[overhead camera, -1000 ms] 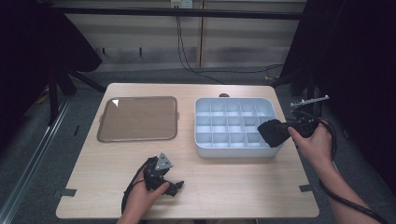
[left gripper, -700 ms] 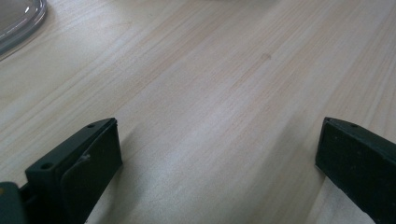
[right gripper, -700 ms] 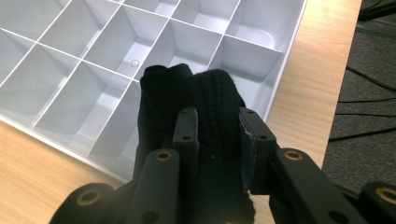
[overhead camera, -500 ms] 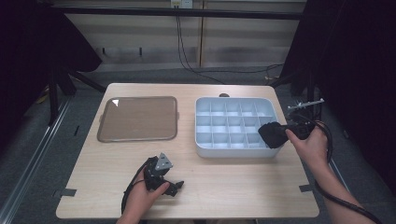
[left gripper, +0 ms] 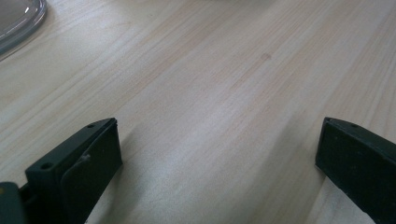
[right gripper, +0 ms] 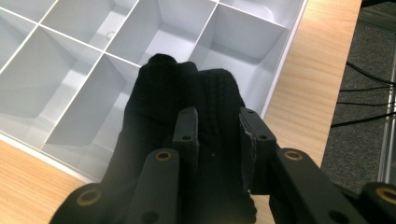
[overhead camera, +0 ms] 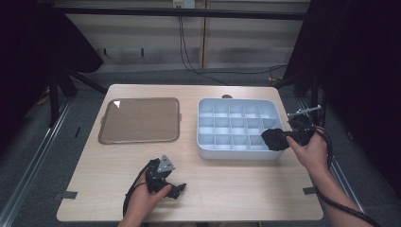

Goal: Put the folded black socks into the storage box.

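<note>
Black cloth point(right gripper: 187, 93): a bunched wad; I cannot make out a clear long axis, but its bulk pokes forward past my right tool's tips, toward the organizer's cells.
Right tool point(right gripper: 217, 135): my jaws are pinched on the black cloth, which also drapes down their left side.
Where the cloth is: above the near right corner of the white organizer point(overhead camera: 208, 149), over its outer cells.
Left tool point(left gripper: 215, 163): jaws wide apart with only bare desk point(left gripper: 210, 84) between them; I hold it well left of the organizer, near the desk's front edge.
Around: a clear brown tray point(overhead camera: 139, 120) lies flat just left of the organizer.
</note>
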Demonstrator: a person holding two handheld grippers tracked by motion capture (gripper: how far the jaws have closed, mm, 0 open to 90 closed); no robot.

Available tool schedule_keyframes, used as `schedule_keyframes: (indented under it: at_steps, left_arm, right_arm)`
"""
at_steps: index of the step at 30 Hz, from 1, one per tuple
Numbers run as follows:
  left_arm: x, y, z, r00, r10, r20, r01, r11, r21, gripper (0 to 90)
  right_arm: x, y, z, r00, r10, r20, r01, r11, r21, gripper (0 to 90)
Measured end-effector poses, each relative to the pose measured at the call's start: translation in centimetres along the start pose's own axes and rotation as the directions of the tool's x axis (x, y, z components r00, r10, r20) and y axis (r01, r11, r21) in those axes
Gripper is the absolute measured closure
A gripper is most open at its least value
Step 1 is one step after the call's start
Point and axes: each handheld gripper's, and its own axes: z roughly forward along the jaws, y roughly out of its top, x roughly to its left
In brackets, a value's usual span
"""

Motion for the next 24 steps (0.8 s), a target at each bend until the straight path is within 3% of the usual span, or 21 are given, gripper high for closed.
schedule_keyframes:
  at_steps: [6,24]
  left_arm:
    - [0.0,0.0,0.0,1.0000,-0.003,0.003,0.003,1.0000,-0.001,0.0]
    - [0.0,0.0,0.1,1.0000,-0.002,0.005,0.002,1.0000,-0.004,0.0]
  right_arm:
    - [0.3,-0.1,0.5,0.9996,-0.026,0.008,0.026,1.000,0.017,71.4]
    - [0.7,-0.4,1.7,0.9992,-0.036,0.018,0.035,0.998,0.053,71.4]
